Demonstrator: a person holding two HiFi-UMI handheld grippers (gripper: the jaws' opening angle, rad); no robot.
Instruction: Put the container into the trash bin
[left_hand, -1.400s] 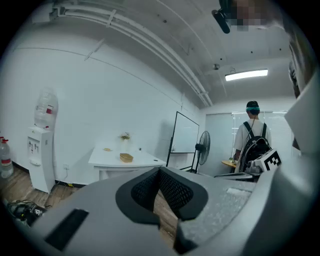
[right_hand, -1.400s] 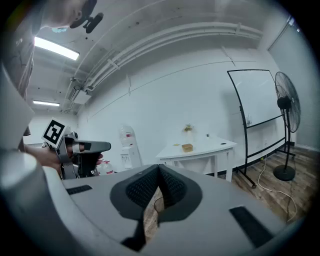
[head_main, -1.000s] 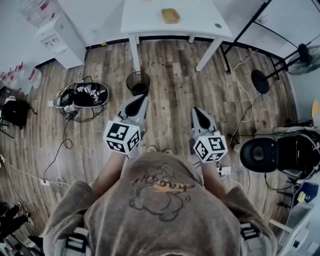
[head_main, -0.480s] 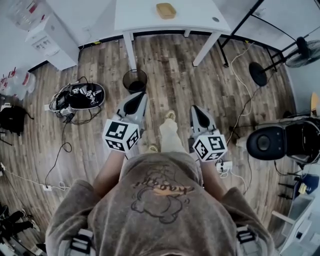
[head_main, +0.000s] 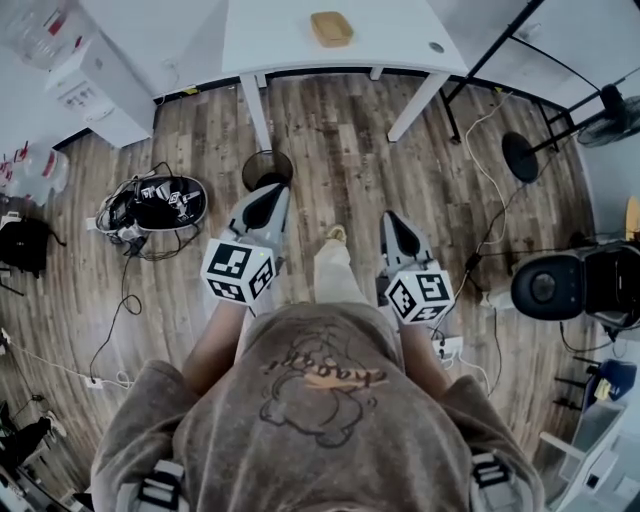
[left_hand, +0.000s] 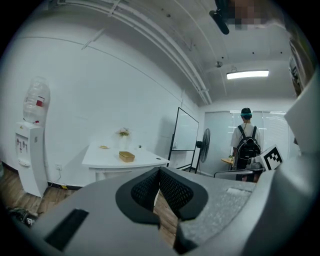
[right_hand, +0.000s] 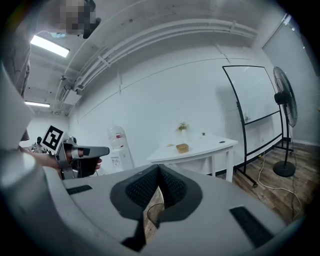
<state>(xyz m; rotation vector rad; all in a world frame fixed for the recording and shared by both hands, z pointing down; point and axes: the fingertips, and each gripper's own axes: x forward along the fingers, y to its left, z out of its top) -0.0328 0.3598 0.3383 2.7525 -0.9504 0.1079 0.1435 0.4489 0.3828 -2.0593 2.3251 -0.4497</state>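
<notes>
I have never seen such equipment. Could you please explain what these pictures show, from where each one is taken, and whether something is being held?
There is no robot here. A person holds one tool in each hand, and each tool ends in tongs. The head view comes from a camera on the person's head that looks down. In it the left tongs and the right tongs point forward over a wooden floor. The two gripper views come from cameras that ride on the tools and look along the tongs. Both tongs are shut and hold nothing. Ahead stands a white table with a small tan container on it. A dark trash bin stands on the floor near a table leg, just beyond the left tongs.
</notes>
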